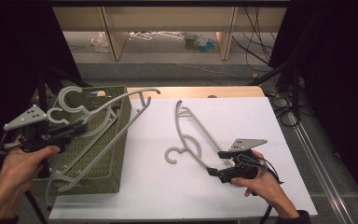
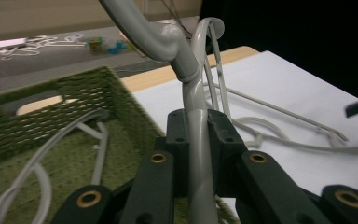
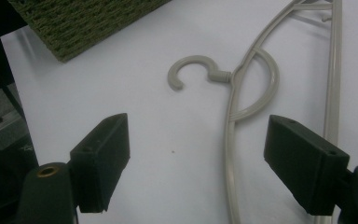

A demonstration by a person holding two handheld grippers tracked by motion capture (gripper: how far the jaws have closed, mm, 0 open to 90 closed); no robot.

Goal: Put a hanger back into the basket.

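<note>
Two tongs: left (image 1: pixel 77 127) clamps hanger (image 1: pixel 116 100), right (image 1: pixel 214 163) apparently gapes.

Smooth, faintly glossy grey plastic hanger (image 2: pixel 193 93) above a coarse, matt olive woven basket (image 1: pixel 103 161), a second smooth grey plastic hanger (image 3: pixel 242 88) beside the basket on a matt white table cover (image 1: pixel 242 186), matt black plastic pads (image 3: pixel 102 154), pale wood table edge (image 1: pixel 200 91) behind the basket

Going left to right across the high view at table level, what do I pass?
Left gripper shut on a grey plastic hanger → green woven basket → second grey plastic hanger lying flat on the white table → open right gripper.
</note>
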